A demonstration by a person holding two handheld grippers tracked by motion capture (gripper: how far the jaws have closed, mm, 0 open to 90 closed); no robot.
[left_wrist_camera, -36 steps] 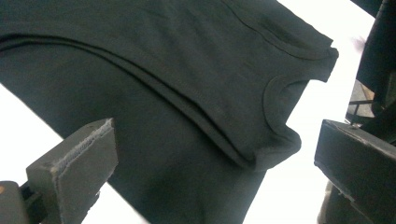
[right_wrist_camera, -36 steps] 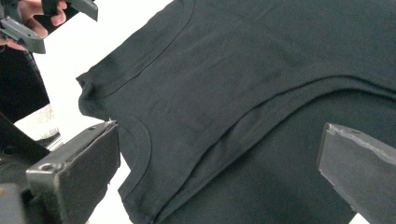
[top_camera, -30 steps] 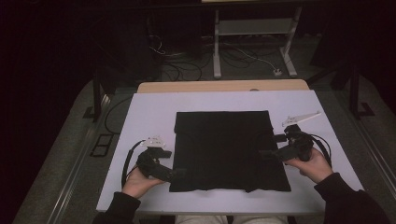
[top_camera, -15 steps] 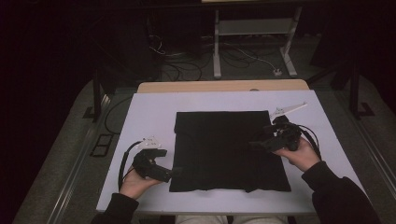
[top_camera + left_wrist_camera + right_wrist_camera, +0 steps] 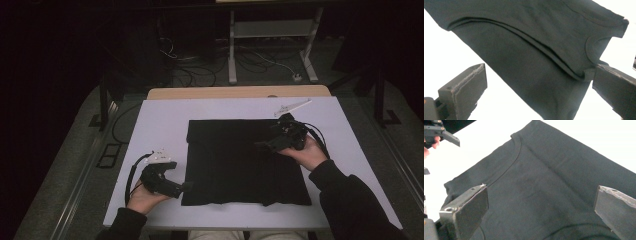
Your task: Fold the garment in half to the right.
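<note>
Lying flat on the white counter [image 5: 165,120] is a folded black shirt [image 5: 240,165]. Left tongs [image 5: 186,187] sit at its near left corner, jaws wide apart. Farther back, right tongs [image 5: 261,146] hover over it, also apart. No writing shows.

In your left gripper view the shirt [image 5: 536,62] runs off the top edge at 12 o'clock and the bottom at 6, and its right jaw is cropped at 4 o'clock. From above, your right gripper [image 5: 267,145] blends into the dark cloth, so its jaw gap is unreadable. Your sleeve [image 5: 357,205] leaves the frame at 5 o'clock.
</note>
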